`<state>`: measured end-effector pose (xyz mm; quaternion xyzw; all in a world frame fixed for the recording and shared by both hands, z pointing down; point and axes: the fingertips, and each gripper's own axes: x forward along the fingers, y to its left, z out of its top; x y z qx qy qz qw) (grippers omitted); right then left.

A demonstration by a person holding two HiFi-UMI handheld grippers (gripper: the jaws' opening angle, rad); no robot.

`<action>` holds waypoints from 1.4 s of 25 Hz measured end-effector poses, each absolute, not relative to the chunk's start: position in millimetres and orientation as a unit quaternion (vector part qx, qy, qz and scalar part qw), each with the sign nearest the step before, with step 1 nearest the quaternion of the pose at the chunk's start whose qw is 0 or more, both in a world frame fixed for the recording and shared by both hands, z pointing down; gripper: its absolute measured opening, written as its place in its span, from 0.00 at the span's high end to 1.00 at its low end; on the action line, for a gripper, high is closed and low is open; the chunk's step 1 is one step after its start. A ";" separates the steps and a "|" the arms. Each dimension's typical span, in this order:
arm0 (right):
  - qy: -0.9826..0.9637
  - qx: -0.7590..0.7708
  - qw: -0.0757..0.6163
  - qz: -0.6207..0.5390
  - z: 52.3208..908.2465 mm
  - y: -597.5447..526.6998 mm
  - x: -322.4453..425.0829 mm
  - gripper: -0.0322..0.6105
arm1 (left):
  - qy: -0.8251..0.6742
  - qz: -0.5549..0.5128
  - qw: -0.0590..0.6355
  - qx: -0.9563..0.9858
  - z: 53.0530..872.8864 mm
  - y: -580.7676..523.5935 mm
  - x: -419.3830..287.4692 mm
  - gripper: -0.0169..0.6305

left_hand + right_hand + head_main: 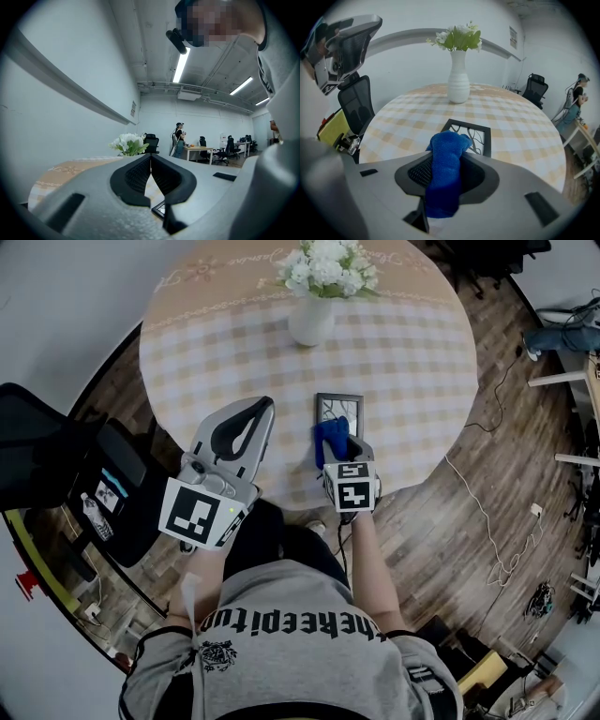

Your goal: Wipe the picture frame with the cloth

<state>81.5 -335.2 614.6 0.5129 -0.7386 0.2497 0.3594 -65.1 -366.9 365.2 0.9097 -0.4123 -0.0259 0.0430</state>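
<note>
A dark picture frame (pixel 339 409) with a branch drawing lies flat on the checked round table (pixel 412 362), near its front edge. My right gripper (pixel 338 442) is shut on a blue cloth (pixel 331 439), whose bunched end hangs over the frame's near edge. The right gripper view shows the cloth (pixel 446 161) pinched in that gripper (pixel 447 157), with the frame (pixel 482 135) just beyond. My left gripper (pixel 263 405) is held up left of the frame and tilted upward. Its jaws meet, with nothing between them (pixel 151 161). A corner of the frame (pixel 159 209) peeks below it.
A white vase (pixel 311 321) of white flowers stands at the table's middle, beyond the frame. A black office chair (pixel 42 451) stands on the floor at the left, and cables (pixel 487 521) trail at the right. A person (pixel 179 140) stands far off by the desks.
</note>
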 end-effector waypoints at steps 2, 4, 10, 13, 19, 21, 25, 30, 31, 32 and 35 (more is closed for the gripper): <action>-0.733 0.521 0.363 0.243 613.9 -333.7 90.8 0.73 | -0.415 -0.026 0.043 0.909 364.7 -365.1 -65.7 0.95; -0.728 0.528 0.364 0.242 612.8 -332.6 100.3 0.73 | -0.416 -0.025 0.043 0.908 363.8 -363.3 -65.4 0.95; -0.714 0.548 0.365 0.237 611.0 -330.4 129.5 0.73 | -0.415 -0.026 0.039 0.909 359.9 -358.7 -61.3 0.95; -0.711 0.554 0.357 0.243 610.3 -328.8 138.6 0.73 | -0.413 -0.026 0.038 0.910 359.3 -357.7 -59.5 0.95; -0.709 0.562 0.349 0.244 609.4 -326.0 147.7 0.73 | -0.411 -0.024 0.037 0.910 360.2 -356.8 -59.1 0.95; -0.708 0.565 0.342 0.250 611.0 -326.2 149.0 0.73 | -0.409 -0.024 0.037 0.911 360.5 -357.5 -59.6 0.95; -0.707 0.570 0.327 0.260 611.7 -327.7 147.9 0.73 | -0.401 -0.024 0.036 0.915 359.4 -357.9 -57.9 0.95; -0.711 0.585 0.293 0.257 600.7 -325.6 147.9 0.73 | -0.391 -0.025 0.032 0.920 356.5 -355.2 -53.8 0.95; -0.713 0.588 0.288 0.253 596.9 -325.1 147.8 0.73 | -0.389 -0.025 0.030 0.920 355.4 -353.9 -52.3 0.95; -0.715 0.589 0.282 0.249 592.8 -324.5 147.5 0.73 | -0.387 -0.025 0.029 0.921 354.4 -352.1 -50.3 0.95; -0.722 0.593 0.265 0.237 578.5 -322.0 146.0 0.73 | -0.379 -0.027 0.024 0.925 350.2 -345.4 -41.9 0.95</action>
